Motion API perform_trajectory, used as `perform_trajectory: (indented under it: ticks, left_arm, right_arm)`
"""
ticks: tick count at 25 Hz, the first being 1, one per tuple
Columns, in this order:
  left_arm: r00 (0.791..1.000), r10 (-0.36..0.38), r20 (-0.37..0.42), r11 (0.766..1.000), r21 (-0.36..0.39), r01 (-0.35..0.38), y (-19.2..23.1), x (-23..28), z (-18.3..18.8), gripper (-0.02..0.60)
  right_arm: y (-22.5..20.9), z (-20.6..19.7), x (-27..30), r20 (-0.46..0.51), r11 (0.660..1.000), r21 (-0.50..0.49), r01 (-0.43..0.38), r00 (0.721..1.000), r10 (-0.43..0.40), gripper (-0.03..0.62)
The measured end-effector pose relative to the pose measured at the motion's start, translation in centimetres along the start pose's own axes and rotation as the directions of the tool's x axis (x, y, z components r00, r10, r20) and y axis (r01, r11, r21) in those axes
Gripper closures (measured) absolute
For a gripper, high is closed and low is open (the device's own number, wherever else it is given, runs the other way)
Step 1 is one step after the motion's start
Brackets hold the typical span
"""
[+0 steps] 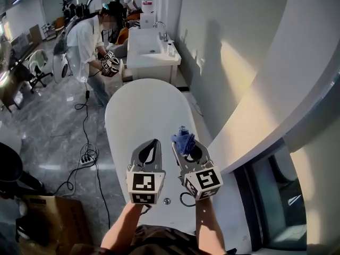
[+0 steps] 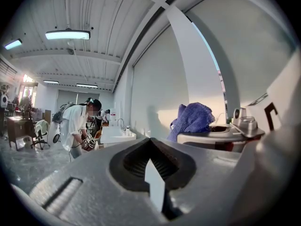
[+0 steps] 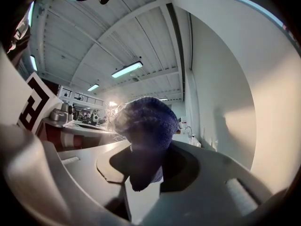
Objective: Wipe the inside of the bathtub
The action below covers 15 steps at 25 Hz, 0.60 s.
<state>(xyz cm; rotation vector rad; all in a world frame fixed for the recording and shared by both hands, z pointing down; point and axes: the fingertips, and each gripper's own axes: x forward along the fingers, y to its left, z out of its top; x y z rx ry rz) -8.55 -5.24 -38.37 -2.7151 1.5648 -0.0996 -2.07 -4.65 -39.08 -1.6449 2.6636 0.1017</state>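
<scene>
The white oval bathtub (image 1: 142,109) lies below me in the head view, with its drain (image 1: 167,201) near my end. Both grippers hover over its near half, side by side. My right gripper (image 1: 181,143) (image 3: 145,160) is shut on a bunched blue cloth (image 1: 184,137) (image 3: 146,120), which sticks up past the jaw tips. The left gripper (image 1: 154,143) (image 2: 151,148) is shut with nothing in it. From the left gripper view, the cloth (image 2: 192,118) shows to the right, on top of the right gripper.
A white wall (image 1: 234,52) runs close along the tub's right side. Beyond the tub's far end stands a white sink cabinet (image 1: 151,51) with a faucet. A person (image 1: 87,39) bends over left of it. Cables and a power strip (image 1: 87,156) lie on the floor; a cardboard box (image 1: 48,222) sits near left.
</scene>
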Motion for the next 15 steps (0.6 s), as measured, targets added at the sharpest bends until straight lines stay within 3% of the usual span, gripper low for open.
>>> perform_trajectory:
  ticks: [15]
  left_arm:
    - [1.000,-0.006,-0.008,1.000,0.016,0.006,-0.6,-0.7,0.2,0.580]
  right_arm:
    - [0.5,0.0,-0.6,0.014,1.000,-0.021,-0.021,1.000,0.021,0.454]
